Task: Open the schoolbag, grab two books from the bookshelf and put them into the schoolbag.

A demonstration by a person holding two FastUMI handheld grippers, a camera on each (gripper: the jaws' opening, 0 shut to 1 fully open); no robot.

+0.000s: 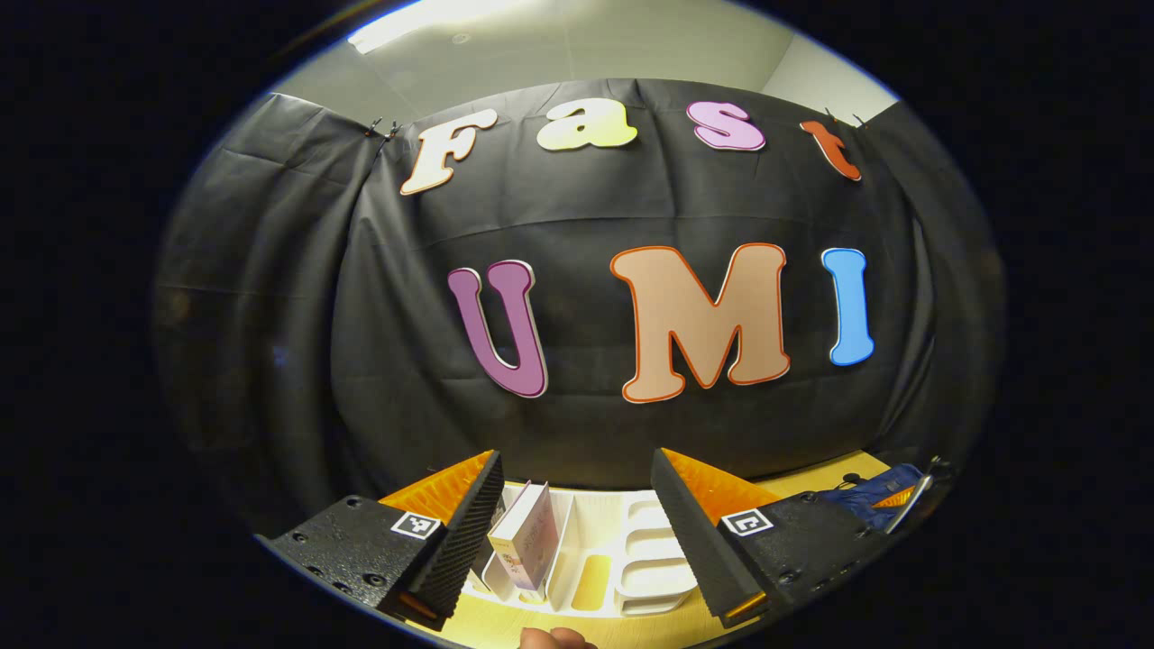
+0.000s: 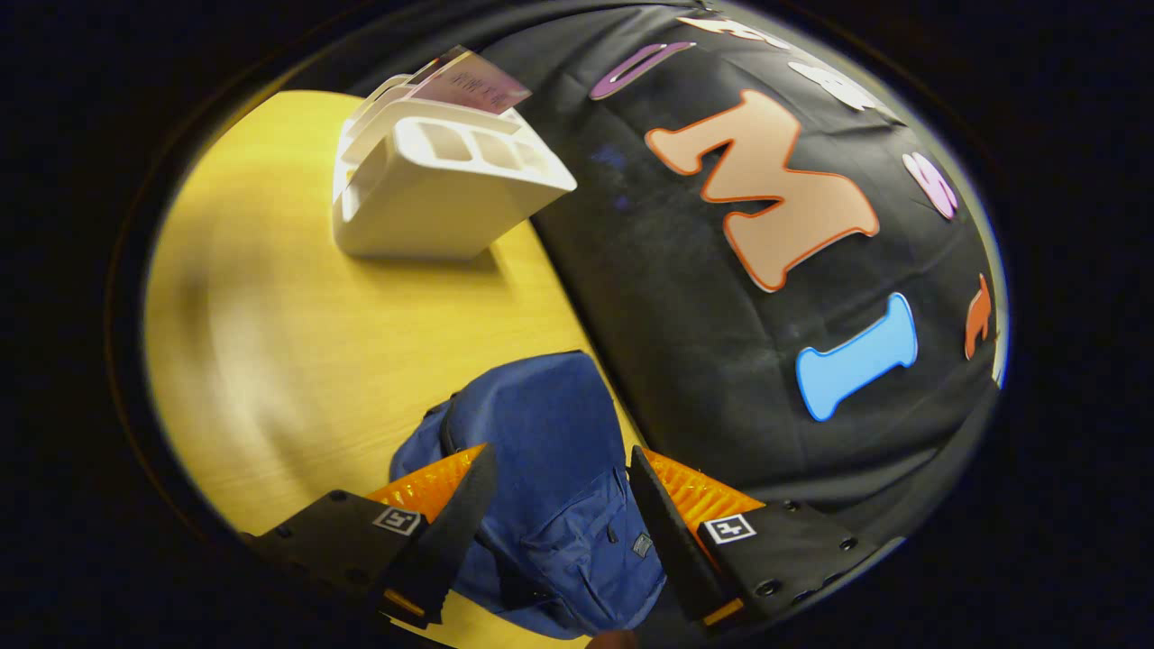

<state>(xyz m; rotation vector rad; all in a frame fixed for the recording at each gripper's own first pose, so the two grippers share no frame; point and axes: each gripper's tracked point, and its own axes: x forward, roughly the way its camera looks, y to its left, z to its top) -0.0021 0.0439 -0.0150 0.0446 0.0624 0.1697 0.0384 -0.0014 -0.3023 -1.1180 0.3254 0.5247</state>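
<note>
Landmark: white plastic desktop bookshelf (image 1: 622, 559) with upright slots and small side compartments, standing on a yellow wood-grain tabletop (image 2: 297, 361) close to the black cloth wall. Contents: one book with a pale pink-and-white cover (image 1: 526, 545), upright and slightly tilted in a slot at the bookshelf's left end in the left gripper view; in the right gripper view its top edge pokes above the bookshelf's far side. Blue fabric schoolbag (image 2: 550, 487), lying on the tabletop well apart from the bookshelf, against the cloth wall; whether its zip is undone cannot be told. Left gripper (image 1: 577, 532): fingers spread wide, holding nothing, poised in front of the bookshelf with the book between its fingers in the view. Right gripper (image 2: 559, 532): fingers spread wide, holding nothing, poised over the schoolbag, away from the bookshelf.
</note>
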